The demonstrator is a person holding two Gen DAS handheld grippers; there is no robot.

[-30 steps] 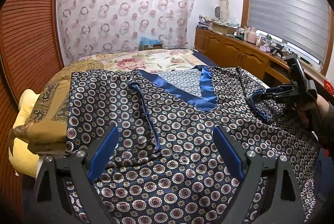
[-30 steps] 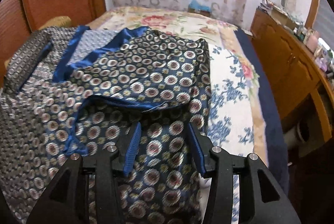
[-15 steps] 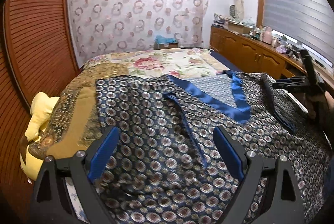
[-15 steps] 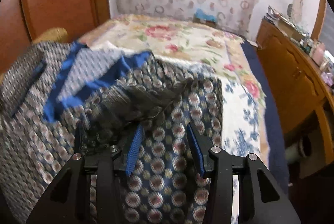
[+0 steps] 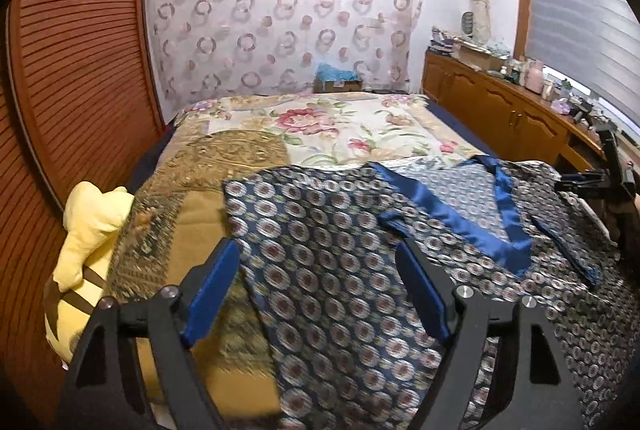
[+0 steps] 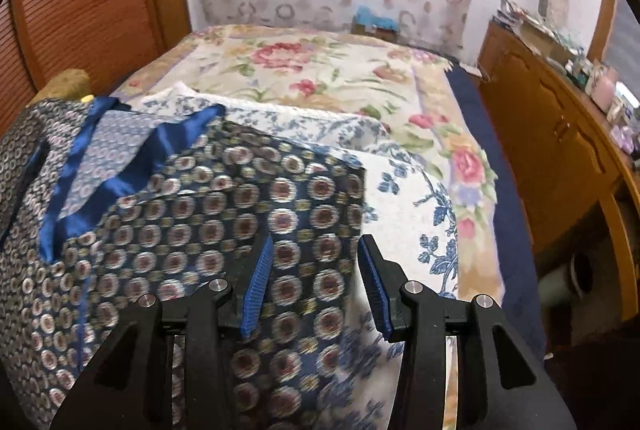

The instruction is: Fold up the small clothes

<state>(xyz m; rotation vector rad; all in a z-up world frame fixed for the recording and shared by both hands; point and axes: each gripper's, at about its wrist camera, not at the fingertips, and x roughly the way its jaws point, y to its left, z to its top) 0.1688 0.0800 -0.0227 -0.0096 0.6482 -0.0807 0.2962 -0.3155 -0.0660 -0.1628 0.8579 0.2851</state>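
Garment: the patterned top (image 5: 340,270) lies spread flat across the near part of the bed (image 5: 320,125), blue collar (image 5: 452,218) pointing away from you, long axis running side to side.
Left edge: it sits between and just ahead of your left gripper (image 5: 320,290), over the gold blanket (image 5: 192,230).
Left fingers: closing from wide, cloth under them but nothing pinched yet.
Right edge: it falls between the pads of your right gripper (image 6: 316,282), over the blue-flowered sheet (image 6: 420,197).
Right fingers: half open; you grip no cloth that shows.
Nearer hand: each one stands at its own side edge; I judge both equally placed.
Next: likely pinch both edges and fold inward.
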